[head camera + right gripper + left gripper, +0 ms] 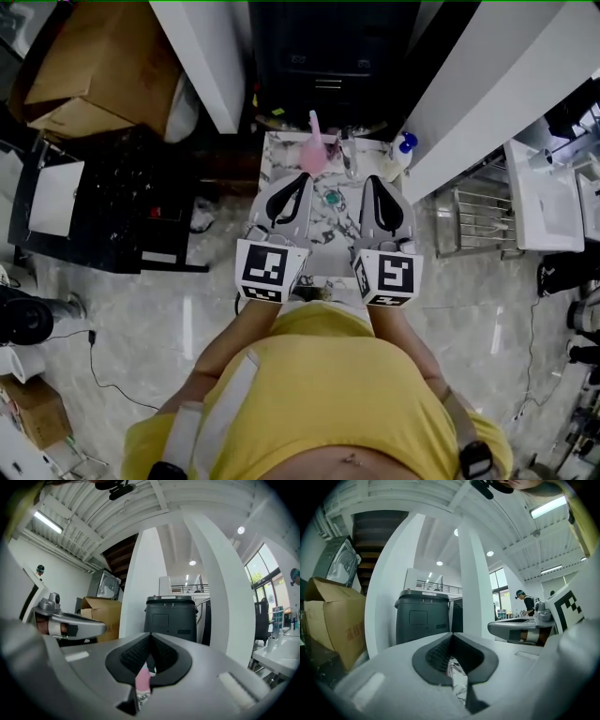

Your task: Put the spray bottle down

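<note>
- The pink spray bottle (313, 150) stands upright at the far edge of the marble counter (339, 230), beyond and between both tongs, touching neither.
- The left tongs (290, 200) and right tongs (380, 202) are both clenched and empty, side by side over the counter.
- A blue-capped bottle (403, 148) occupies the far right corner; open floor lies left and right.

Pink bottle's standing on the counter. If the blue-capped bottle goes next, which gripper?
Right. The blue-capped bottle stands at the counter's far right corner, just ahead of the right gripper; the left gripper would have to cross over. Both are shut and empty.
</note>
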Demonstrator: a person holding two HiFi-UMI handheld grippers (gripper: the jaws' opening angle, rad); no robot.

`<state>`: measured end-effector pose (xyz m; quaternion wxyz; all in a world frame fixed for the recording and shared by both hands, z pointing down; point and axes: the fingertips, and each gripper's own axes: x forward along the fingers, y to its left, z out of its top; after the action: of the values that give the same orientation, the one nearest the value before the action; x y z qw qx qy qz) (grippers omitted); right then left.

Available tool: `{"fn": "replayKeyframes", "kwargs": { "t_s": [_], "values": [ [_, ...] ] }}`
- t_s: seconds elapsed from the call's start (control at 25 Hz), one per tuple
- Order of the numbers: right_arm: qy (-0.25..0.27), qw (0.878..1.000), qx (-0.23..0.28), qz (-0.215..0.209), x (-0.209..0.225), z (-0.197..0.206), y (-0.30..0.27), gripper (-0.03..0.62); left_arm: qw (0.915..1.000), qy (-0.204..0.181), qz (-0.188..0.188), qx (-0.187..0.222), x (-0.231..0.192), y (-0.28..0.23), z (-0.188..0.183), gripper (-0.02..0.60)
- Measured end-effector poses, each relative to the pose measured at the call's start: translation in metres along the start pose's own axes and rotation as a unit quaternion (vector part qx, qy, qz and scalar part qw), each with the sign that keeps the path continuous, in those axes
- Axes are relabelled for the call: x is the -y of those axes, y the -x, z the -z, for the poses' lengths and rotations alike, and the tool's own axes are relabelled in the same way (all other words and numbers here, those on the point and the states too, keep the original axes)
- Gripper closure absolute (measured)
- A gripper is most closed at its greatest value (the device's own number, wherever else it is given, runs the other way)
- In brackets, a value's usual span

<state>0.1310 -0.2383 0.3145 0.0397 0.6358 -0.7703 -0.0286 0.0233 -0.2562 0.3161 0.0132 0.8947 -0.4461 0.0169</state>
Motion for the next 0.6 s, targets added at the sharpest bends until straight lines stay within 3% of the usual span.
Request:
{"fn": "replayKeyframes", "kwargs": {
  "t_s": [0.6],
  "values": [
    [0.003, 0.999, 0.015, -0.029, 0.006, -0.012, 0.023, 0.594, 0.9997, -0.012, -0.018, 0.005, 0.016, 0.008, -0.009, 0.577]
  ]
}}
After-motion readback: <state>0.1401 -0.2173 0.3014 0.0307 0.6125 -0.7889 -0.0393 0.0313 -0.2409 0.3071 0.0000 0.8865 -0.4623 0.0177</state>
